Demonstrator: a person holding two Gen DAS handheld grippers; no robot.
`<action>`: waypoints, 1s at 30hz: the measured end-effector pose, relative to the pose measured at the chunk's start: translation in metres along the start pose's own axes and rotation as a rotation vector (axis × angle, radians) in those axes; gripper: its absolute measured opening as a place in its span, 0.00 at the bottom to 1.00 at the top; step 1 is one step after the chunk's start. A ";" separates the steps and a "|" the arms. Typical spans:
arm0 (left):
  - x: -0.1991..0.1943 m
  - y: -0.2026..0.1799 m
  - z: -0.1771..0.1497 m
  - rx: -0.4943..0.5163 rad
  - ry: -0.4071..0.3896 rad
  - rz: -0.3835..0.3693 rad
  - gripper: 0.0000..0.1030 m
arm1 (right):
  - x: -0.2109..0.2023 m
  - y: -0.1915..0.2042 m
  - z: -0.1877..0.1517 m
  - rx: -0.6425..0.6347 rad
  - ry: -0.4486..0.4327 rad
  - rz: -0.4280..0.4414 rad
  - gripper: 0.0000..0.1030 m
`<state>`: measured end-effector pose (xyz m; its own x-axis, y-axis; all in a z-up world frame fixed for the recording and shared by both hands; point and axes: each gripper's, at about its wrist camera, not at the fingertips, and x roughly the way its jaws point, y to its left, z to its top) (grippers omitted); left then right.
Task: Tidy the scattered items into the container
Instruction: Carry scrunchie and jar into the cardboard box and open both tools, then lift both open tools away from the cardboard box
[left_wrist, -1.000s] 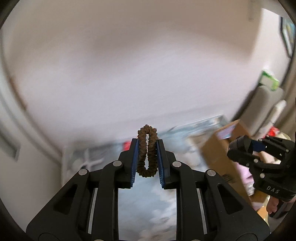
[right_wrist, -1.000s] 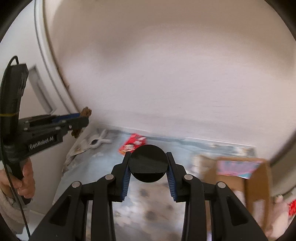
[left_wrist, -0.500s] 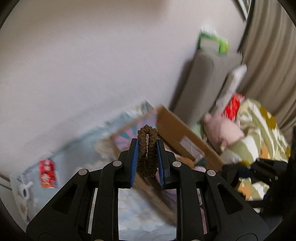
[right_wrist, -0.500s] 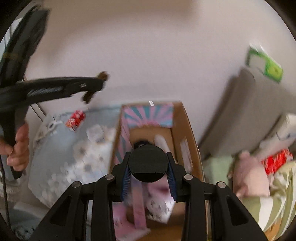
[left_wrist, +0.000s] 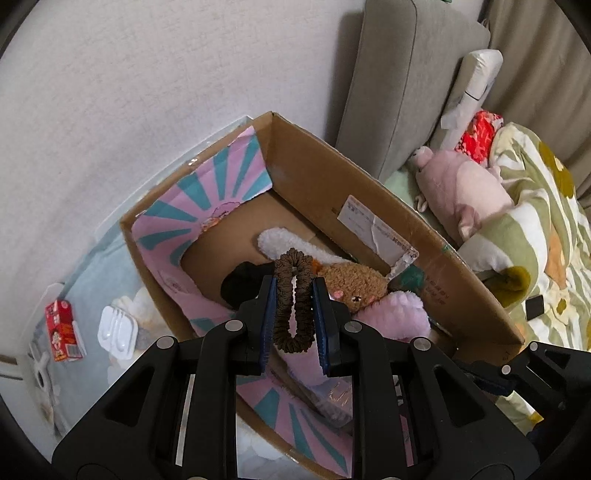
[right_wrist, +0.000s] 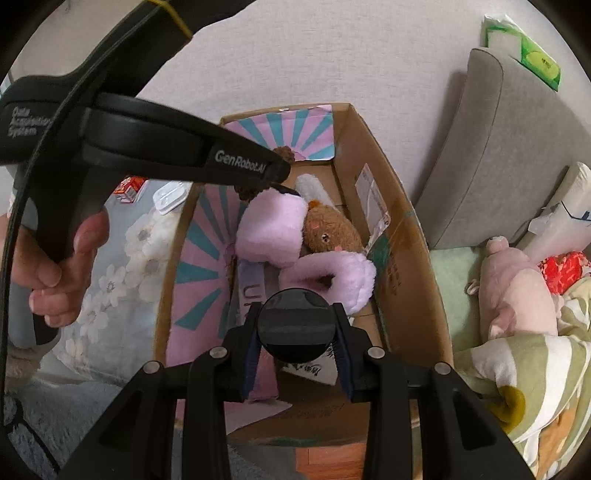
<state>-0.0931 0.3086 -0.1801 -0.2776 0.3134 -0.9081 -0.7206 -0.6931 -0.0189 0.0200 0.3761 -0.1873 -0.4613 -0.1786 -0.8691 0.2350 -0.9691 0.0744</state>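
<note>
Our left gripper (left_wrist: 294, 317) pinches a brown scrunchie (left_wrist: 293, 301), our right gripper (right_wrist: 294, 341) a black disc (right_wrist: 293, 325); we release both over the cardboard box (left_wrist: 373, 192), toward twelve o'clock.

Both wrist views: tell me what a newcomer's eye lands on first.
The open cardboard box with pink-and-teal striped flaps fills the middle, stuffed with a brown plush animal and a fluffy lilac plush. Over it, the left claw pinches a brown fabric scrunchie, and the right claw grips a round black disc.
</note>
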 end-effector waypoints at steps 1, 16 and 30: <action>0.000 0.000 0.001 0.003 -0.001 0.004 0.16 | 0.001 -0.001 0.000 0.006 0.001 0.001 0.32; -0.023 0.007 0.015 -0.055 -0.094 -0.080 0.99 | 0.013 -0.007 0.010 0.051 0.003 -0.007 0.51; -0.078 0.041 0.009 -0.138 -0.198 -0.031 0.99 | -0.017 -0.039 0.009 0.240 -0.146 0.023 0.65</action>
<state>-0.1066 0.2616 -0.1068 -0.3855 0.4481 -0.8066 -0.6410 -0.7588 -0.1152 0.0109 0.4155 -0.1705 -0.5810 -0.2067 -0.7873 0.0456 -0.9740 0.2220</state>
